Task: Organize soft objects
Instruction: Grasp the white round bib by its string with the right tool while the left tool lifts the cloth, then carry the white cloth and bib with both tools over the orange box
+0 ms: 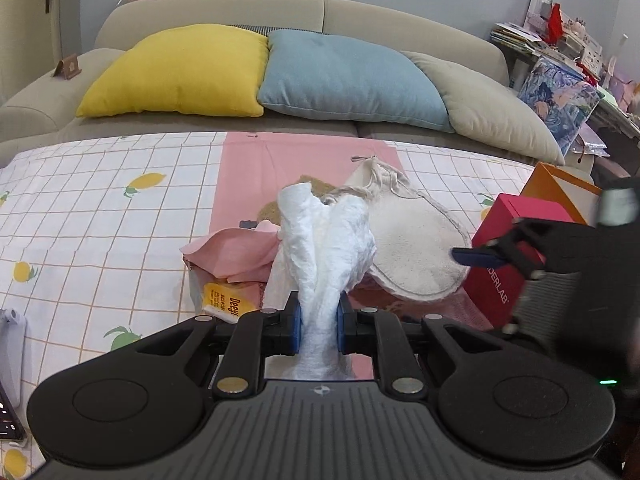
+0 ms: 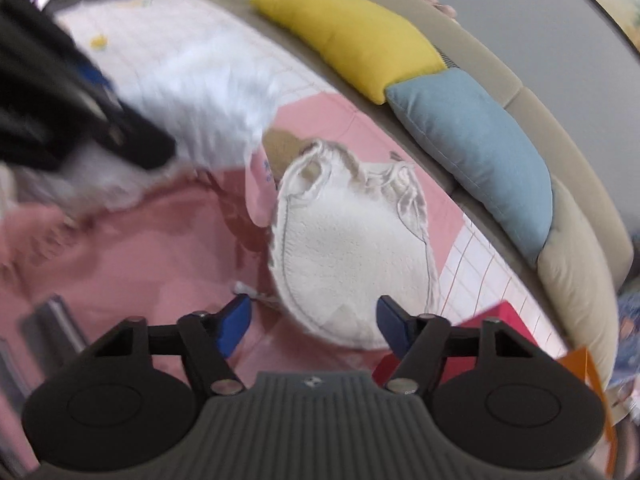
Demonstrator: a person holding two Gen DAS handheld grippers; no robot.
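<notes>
My left gripper (image 1: 319, 320) is shut on a crumpled white cloth (image 1: 324, 240) that stands up out of the jaws above a pile of soft things. In the blurred right wrist view, that gripper (image 2: 80, 112) and the white cloth (image 2: 208, 92) show at the upper left. A cream fleece drawstring pouch (image 1: 412, 248) lies just right of the pile. My right gripper (image 2: 314, 322) hangs open over the pouch (image 2: 352, 248), whose lower edge lies between the blue pads without touching them. A pink cloth (image 1: 236, 252) lies at the pile's left.
A lemon-print checked sheet (image 1: 100, 208) with a pink mat (image 1: 304, 164) covers the surface. A red box (image 1: 508, 240) and an orange bag (image 1: 560, 192) stand at the right. Yellow (image 1: 180, 72), blue (image 1: 348, 76) and beige (image 1: 492, 104) pillows lean on the sofa behind. A yellow packet (image 1: 228, 304) lies under the pile.
</notes>
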